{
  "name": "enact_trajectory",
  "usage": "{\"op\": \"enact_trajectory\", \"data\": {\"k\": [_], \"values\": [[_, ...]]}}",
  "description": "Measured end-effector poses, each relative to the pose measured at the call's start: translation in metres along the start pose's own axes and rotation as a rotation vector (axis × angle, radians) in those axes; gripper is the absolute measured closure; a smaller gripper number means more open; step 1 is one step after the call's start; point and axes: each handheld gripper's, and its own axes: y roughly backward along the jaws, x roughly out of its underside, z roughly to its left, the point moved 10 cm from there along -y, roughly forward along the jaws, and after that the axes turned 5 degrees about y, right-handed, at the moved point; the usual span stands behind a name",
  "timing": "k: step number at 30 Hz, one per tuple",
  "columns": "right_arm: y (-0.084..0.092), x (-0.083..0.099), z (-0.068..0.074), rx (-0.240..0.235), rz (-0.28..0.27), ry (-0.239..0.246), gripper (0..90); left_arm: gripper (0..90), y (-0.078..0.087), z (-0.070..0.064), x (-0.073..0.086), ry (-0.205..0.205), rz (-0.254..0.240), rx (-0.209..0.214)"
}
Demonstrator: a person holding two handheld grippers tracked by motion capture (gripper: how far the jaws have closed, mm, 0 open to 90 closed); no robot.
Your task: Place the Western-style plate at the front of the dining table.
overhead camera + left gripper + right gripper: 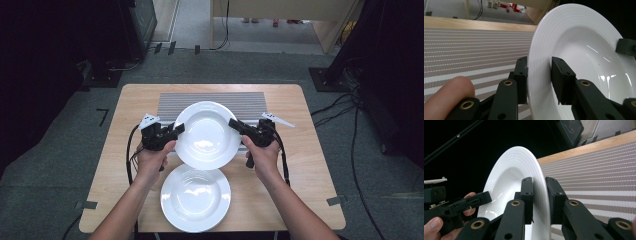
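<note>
High view: left tool point(176, 131) and right tool point(235, 124) each clamp opposite rims of a white deep plate point(207, 135); no legible writing.

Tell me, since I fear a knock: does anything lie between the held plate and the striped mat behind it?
Nothing visible does. The held plate, clamped at its rim by the left gripper and right gripper, hangs partly over the striped mat, whose surface is bare. The second plate lies nearer the person.
</note>
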Motion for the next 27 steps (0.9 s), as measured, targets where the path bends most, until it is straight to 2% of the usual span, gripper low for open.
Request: {"op": "enact_trajectory", "data": {"k": [4, 11, 12, 17, 19, 20, 24, 27], "values": [[-0.012, -0.001, -0.012, 0.016, 0.005, -0.001, 78.3, 67.9, -0.015, 0.009, -0.005, 0.026, 0.005, -0.009], [-0.028, -0.009, -0.036, 0.049, -0.001, -0.026, 78.2, 67.3, -0.045, 0.019, -0.007, 0.039, 0.048, -0.023], [-0.032, -0.010, -0.043, 0.055, 0.010, -0.035, 78.1, 67.3, -0.049, 0.020, -0.007, 0.042, 0.056, -0.027], [-0.041, -0.011, -0.055, 0.068, 0.021, -0.048, 78.1, 67.2, -0.066, 0.029, -0.008, 0.086, 0.066, -0.030], [-0.048, -0.010, -0.064, 0.082, 0.034, -0.068, 77.9, 66.8, -0.073, 0.033, -0.006, 0.089, 0.084, -0.045], [-0.048, -0.010, -0.064, 0.082, 0.034, -0.068, 77.9, 66.8, -0.077, 0.035, -0.005, 0.087, 0.093, -0.052], [-0.058, -0.007, -0.078, 0.110, 0.052, -0.079, 77.1, 67.1, -0.089, 0.043, -0.004, 0.125, 0.122, -0.050], [-0.066, -0.005, -0.085, 0.128, 0.055, -0.089, 76.9, 66.5, -0.098, 0.049, -0.004, 0.130, 0.135, -0.071]]}}
